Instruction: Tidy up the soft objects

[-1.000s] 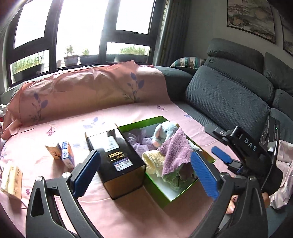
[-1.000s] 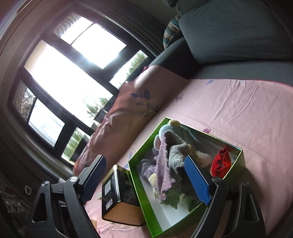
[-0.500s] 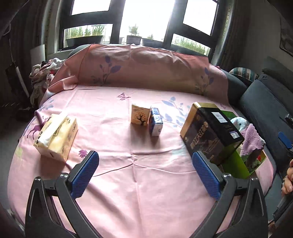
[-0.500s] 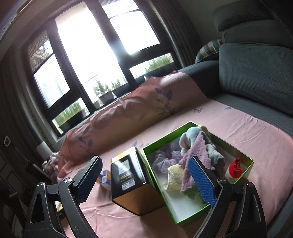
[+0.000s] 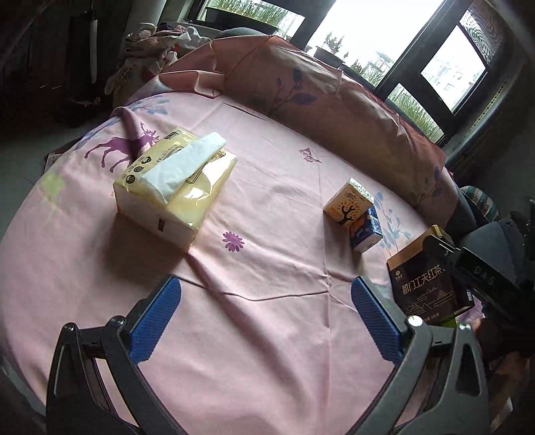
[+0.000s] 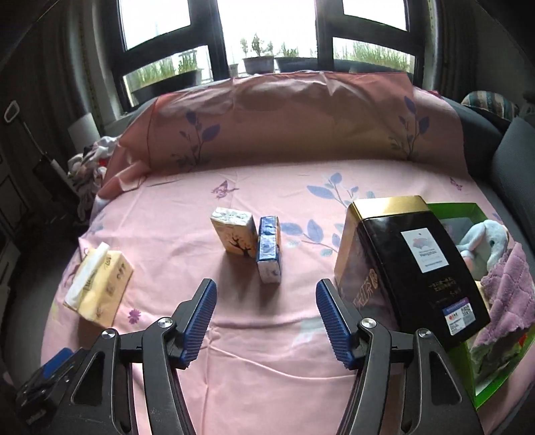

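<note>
Both tools have swung away from the green box [image 6: 468, 209] toward the bed's [image 5: 267, 321] middle. Right tool [image 6: 265, 321], fingers apart and empty, points straight at two upright tissue packs [image 6: 249, 239] just ahead. Left tool [image 5: 265, 323], also apart, sits nearer the big tissue pack [image 5: 174, 187] by the left edge, lying diagonally.

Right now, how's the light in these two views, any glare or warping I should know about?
Left wrist view: windows blown out white, sheet evenly lit, edges bowed by the fisheye. Right wrist view: backlit panes wash out, small tissue packs cast soft shadows forward, corners go dark.
</note>
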Demonstrator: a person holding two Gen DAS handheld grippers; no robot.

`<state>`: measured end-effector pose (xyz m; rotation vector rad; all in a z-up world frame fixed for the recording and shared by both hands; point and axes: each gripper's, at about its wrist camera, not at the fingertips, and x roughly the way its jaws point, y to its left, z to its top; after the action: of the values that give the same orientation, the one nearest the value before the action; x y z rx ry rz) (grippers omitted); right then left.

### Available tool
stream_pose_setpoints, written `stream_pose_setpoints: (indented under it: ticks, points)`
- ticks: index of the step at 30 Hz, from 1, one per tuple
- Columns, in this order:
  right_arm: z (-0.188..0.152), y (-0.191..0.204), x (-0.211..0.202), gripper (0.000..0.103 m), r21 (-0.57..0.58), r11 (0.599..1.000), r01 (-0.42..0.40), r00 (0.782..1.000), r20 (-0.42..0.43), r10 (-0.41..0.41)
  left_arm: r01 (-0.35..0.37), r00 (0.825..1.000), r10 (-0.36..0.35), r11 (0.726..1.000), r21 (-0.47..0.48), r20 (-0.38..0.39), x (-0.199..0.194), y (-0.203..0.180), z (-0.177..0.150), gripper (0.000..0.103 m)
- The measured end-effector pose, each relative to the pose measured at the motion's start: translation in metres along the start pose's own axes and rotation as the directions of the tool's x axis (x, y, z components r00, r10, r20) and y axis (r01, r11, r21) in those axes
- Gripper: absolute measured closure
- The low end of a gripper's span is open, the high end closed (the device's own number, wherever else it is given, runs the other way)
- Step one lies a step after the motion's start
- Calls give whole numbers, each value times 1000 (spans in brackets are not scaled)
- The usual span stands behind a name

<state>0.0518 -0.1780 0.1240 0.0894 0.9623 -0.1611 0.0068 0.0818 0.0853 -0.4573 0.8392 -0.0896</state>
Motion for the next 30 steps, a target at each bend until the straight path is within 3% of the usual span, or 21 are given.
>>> stream_pose_setpoints:
  ticks: [2, 6, 14, 16, 17, 20, 23, 26, 30]
  points:
    - [9, 6, 28, 51, -14, 999, 50, 997, -56, -51, 8, 1000, -8, 1000, -19, 5, -5, 4, 2, 1]
    - [23, 16, 73, 53, -76, 980, 183, 972, -136, -192, 17, 1000, -17, 999, -43, 3, -9, 12, 6, 1]
    - [32, 22, 122, 53, -127, 972, 200, 950, -216, -224, 19, 1000, -20, 999, -30, -13, -6, 11, 6, 1]
    - [31, 24, 128, 63, -144, 968, 206, 947, -220, -234, 24, 1000, -24, 1000, -19, -14, -6, 9, 6, 1]
    - [31, 25, 129, 73, -144, 968, 204, 948, -219, -232, 23, 1000, -23, 1000, -12, -12, -7, 8, 5, 1]
    - [28, 26, 124, 75, -135, 971, 198, 952, -210, -224, 1, 1000, -1, 1000, 21, -5, -6, 4, 4, 1]
    - [19, 27, 108, 75, -106, 982, 158, 963, -202, -177, -6, 1000, 6, 999, 37, -4, -6, 0, 2, 1]
    - [4, 28, 77, 75, -58, 998, 15, 982, -189, -26, 0, 1000, 0, 999, 41, -11, -5, -1, 1, 1]
    - [-26, 27, 40, 75, 9, 988, -153, 970, -190, 152, 7, 1000, -7, 999, 38, -18, -4, -2, -1, 1]
